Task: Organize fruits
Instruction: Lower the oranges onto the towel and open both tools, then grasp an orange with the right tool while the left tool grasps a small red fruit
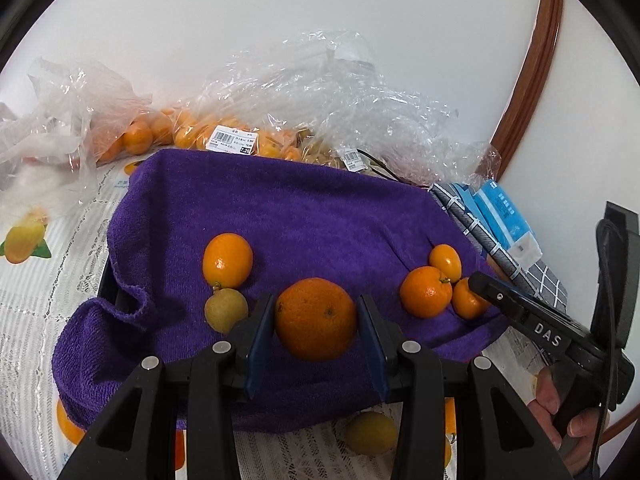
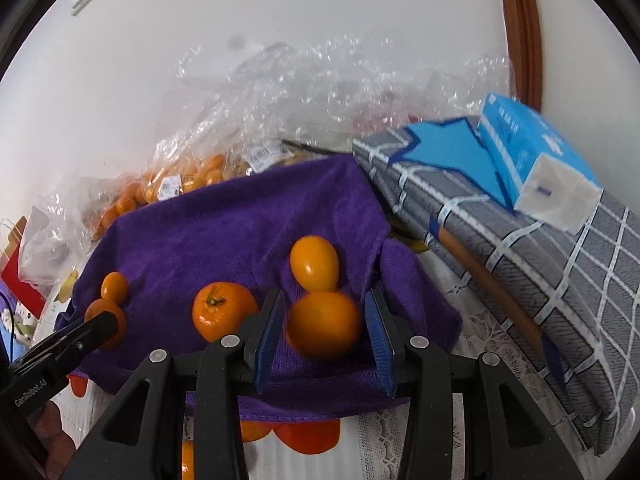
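A purple towel (image 1: 280, 216) covers a dark tray and carries several fruits. My left gripper (image 1: 316, 320) is shut on a large orange (image 1: 315, 318). To its left lie an oval orange fruit (image 1: 227, 259) and a tan longan (image 1: 226, 310). At the towel's right lie a tangerine (image 1: 426, 291), a kumquat (image 1: 445, 262) and a third orange fruit (image 1: 468, 298). In the right wrist view my right gripper (image 2: 325, 330) has its jaws around a blurred orange fruit (image 2: 324, 326) with small gaps at each side. A kumquat (image 2: 314, 263) and a stemmed tangerine (image 2: 222, 316) lie beside it.
Clear plastic bags of fruit (image 1: 224, 136) lie behind the towel against the white wall. A grey checked cushion (image 2: 520, 264) with a blue tissue pack (image 2: 532, 164) sits to the right. A longan (image 1: 370, 432) lies on the lace tablecloth (image 1: 48, 320) in front.
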`<state>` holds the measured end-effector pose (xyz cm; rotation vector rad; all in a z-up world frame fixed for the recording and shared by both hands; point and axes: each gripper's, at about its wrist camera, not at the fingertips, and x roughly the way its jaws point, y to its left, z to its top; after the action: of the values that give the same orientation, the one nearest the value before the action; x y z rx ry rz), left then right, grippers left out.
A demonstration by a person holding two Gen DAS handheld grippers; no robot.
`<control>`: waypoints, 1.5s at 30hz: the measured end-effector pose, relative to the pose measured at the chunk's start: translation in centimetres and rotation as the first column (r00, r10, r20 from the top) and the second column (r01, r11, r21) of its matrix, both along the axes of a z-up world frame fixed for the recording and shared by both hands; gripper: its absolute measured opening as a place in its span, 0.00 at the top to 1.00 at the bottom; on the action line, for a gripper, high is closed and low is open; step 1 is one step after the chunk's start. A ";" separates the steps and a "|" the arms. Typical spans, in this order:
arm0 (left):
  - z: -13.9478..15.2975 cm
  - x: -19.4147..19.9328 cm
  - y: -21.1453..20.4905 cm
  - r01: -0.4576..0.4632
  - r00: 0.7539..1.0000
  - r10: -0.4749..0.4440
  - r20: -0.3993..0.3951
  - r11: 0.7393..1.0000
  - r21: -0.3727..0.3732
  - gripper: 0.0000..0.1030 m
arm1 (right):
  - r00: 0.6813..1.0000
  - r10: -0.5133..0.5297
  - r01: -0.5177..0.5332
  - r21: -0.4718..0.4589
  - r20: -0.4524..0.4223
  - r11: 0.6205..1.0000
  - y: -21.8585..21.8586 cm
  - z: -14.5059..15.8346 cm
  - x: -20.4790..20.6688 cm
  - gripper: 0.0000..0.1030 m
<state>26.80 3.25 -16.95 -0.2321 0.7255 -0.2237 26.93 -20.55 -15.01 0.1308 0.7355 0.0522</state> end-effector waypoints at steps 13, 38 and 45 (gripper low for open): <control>0.9 -0.6 0.6 -0.004 0.998 0.008 0.068 0.999 -0.049 0.52 | 0.998 0.027 -0.020 -0.107 0.065 0.994 1.5 1.1 -1.4 0.30; 1.7 -1.0 4.0 -0.041 0.995 0.056 0.080 0.984 -0.176 0.66 | 0.986 0.167 -0.164 -0.164 0.004 0.973 6.5 0.2 -9.6 0.41; 2.1 -1.2 4.7 -0.063 0.992 0.080 0.096 0.984 -0.166 0.66 | 0.978 0.195 -0.207 -0.212 -0.079 0.955 7.9 -1.0 -9.0 0.50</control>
<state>25.60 7.91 -14.83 -0.3995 0.5964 -0.2247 17.96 -12.65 -16.02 -0.1546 0.8055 0.1616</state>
